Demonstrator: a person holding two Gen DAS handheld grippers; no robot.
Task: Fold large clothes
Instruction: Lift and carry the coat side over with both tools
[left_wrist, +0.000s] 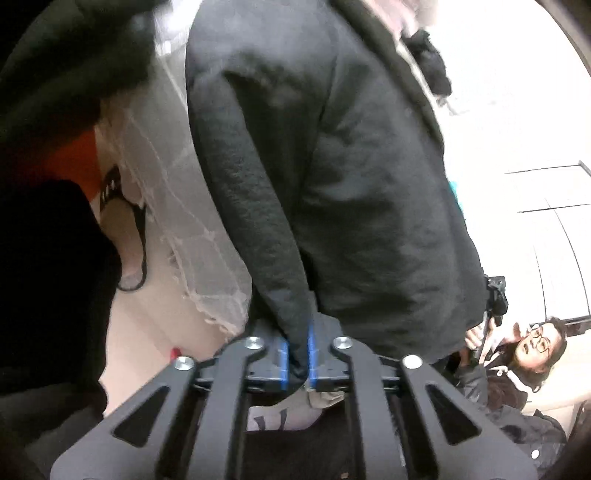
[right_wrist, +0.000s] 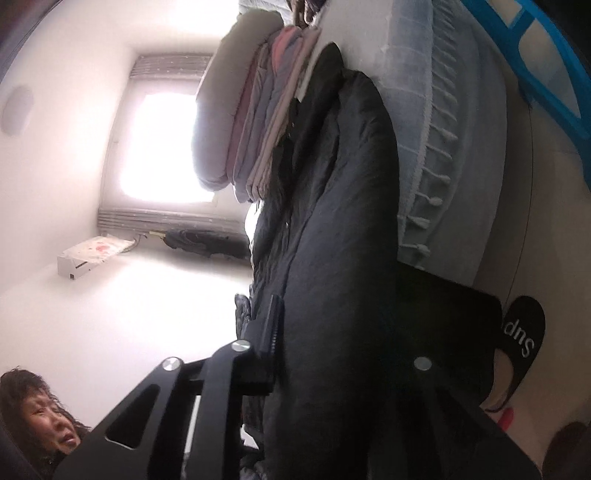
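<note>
Dark grey sweater (left_wrist: 332, 177) hangs limp in the air, its cuff pinched in the left claw (left_wrist: 297, 354) and black quilted fabric (right_wrist: 332, 258) clamped in the right claw (right_wrist: 325, 332); soft, bulky, floppy, best held by seams or cuffs

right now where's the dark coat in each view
Left wrist view: the dark coat fills the middle, hanging down; the left gripper is shut on its sleeve end at the bottom.
Right wrist view: the coat runs down the middle, and the right gripper is closed on it low down.
Shared landmark: the black-strapped slipper on the floor, left-centre in the first, lower right in the second.
</note>
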